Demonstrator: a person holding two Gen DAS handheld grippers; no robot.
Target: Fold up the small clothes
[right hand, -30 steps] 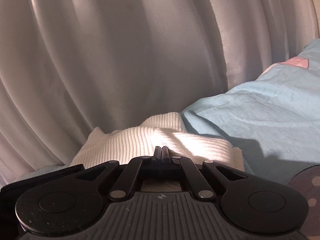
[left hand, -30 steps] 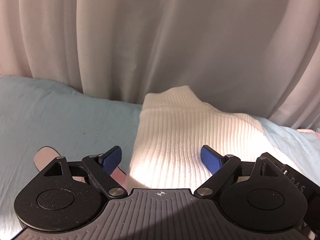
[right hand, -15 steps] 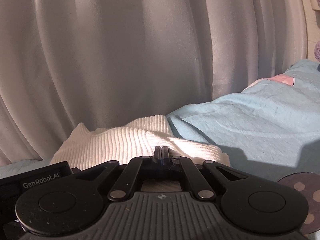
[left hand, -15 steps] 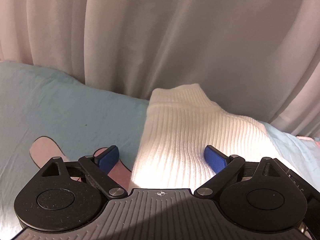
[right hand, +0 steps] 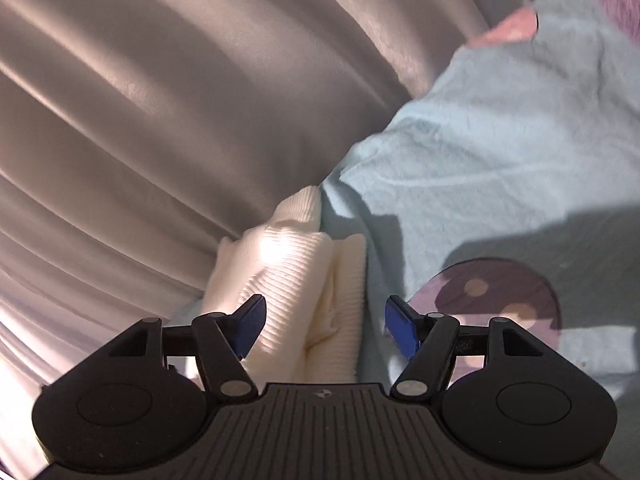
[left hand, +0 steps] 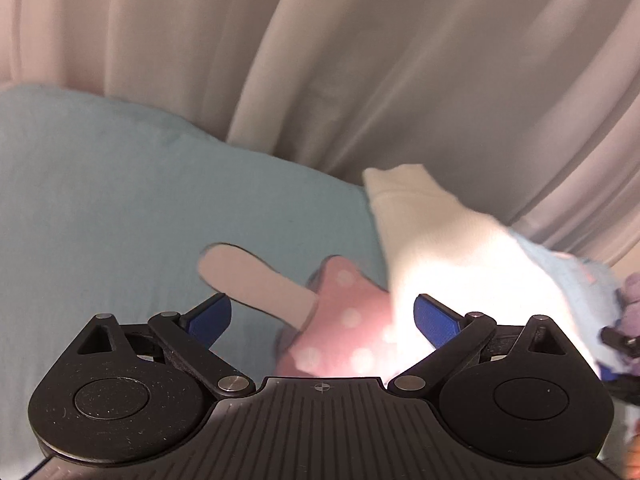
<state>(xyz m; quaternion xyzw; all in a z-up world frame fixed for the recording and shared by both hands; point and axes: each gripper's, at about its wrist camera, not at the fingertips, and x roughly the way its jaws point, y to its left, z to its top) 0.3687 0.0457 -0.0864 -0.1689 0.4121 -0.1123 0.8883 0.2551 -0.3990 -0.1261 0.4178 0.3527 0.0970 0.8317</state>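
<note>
Blurred by motion across the left wrist view, so the knit of the white garment (left hand: 448, 248) unreadable there. Cut off at the right edge: a purple thing (left hand: 632, 292), kind unclear. Hidden behind the right gripper (right hand: 324, 326): the garment's near end. Partly covered by the linkage: a dotted disc print (right hand: 492, 296).

The left gripper (left hand: 322, 318) points downward, its 2 blue pads (left hand: 436, 322) spread wide and opening, neither pressing on anything. The right gripper (right hand: 324, 326) is rolled to one side; its jaws are opening too, blue pads (right hand: 250, 326) apart with white fabric lying loose between them.
</note>
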